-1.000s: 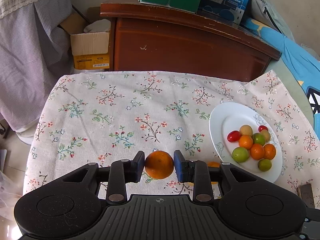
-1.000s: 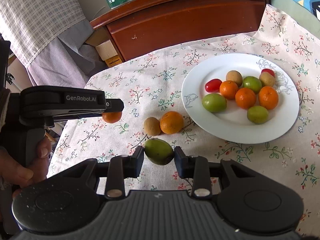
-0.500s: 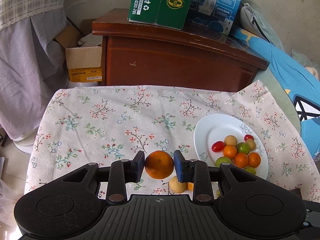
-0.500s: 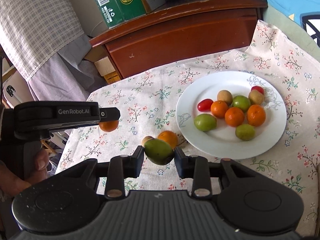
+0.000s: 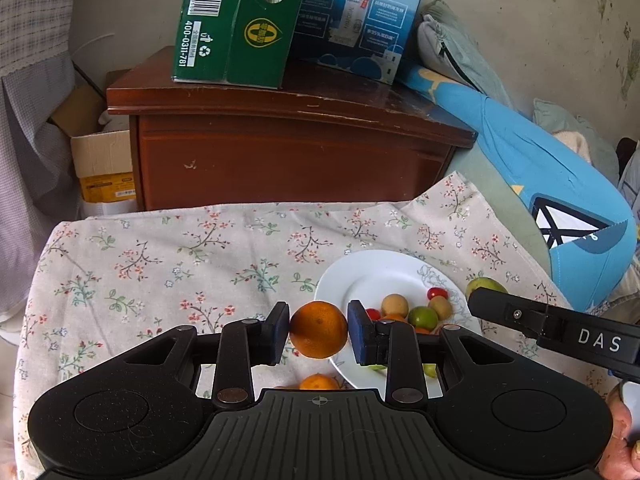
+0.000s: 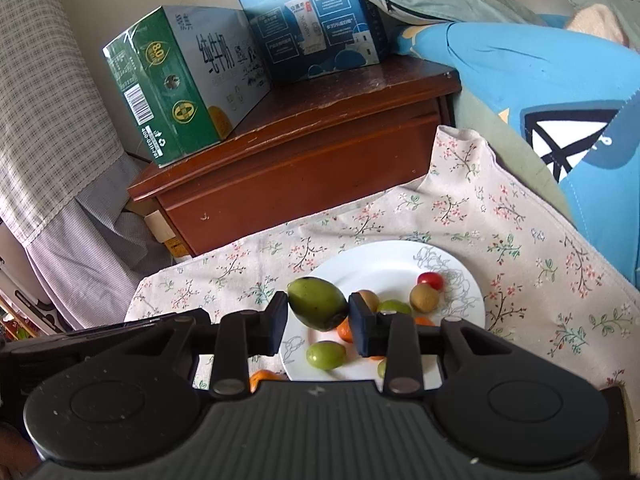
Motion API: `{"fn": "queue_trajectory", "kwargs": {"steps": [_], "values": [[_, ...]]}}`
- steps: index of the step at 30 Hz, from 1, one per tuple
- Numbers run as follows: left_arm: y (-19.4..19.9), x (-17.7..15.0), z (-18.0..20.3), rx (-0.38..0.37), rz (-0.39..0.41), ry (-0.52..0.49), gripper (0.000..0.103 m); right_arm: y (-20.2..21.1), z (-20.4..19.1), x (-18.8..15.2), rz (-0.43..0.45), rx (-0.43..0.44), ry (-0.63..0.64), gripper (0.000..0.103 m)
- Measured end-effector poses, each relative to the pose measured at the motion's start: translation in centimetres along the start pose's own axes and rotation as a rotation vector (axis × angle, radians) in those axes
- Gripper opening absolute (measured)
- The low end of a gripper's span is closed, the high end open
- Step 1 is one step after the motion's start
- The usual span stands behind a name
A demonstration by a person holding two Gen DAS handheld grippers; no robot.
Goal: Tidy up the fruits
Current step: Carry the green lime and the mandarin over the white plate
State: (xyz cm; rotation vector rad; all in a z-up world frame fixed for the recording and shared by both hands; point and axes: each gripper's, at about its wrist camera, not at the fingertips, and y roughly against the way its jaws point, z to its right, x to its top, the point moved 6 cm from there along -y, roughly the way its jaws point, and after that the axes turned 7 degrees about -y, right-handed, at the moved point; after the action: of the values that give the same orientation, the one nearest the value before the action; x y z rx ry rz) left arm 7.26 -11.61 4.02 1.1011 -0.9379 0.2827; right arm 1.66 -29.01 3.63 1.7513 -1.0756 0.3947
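Orange (image 5: 319, 329) clamped btwn left hand-held gripper (image 5: 319, 332) pads.

A dark wooden cabinet (image 5: 288, 152) stands against a pale wall (image 5: 520, 40). On its top sit a green carton (image 5: 236, 24) and a blue carton (image 5: 360, 20). Left of the cabinet is an open cardboard box (image 5: 102, 160), perhaps on the floor.

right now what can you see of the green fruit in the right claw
The green fruit is oval, smooth and olive-green, one end tapering to a point and its underside in shadow. The right claw pinches it between its dark blue pads, tilted, held in the air above the near-left rim of the white plate.
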Motion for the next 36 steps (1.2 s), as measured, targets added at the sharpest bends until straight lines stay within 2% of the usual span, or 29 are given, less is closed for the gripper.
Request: {"fn": "queue_trajectory", "kwargs": {"steps": [10, 21, 36], "values": [[-2.4, 0.9, 1.2, -0.054, -0.005, 0.003, 0.029, -1.5, 2.0, 2.8, 0.008, 0.016, -0.02, 0.033], [-5.8, -0.4, 1.1, -0.067, -0.07, 0.027, 0.029, -5.1, 4.7, 2.7, -0.055, -0.006, -0.108, 0.033], [-8.9, -1.3, 1.5, -0.088, -0.113, 0.035, 0.029, -8.8, 6.4, 2.0, -0.102, -0.055, -0.136, 0.033]]}}
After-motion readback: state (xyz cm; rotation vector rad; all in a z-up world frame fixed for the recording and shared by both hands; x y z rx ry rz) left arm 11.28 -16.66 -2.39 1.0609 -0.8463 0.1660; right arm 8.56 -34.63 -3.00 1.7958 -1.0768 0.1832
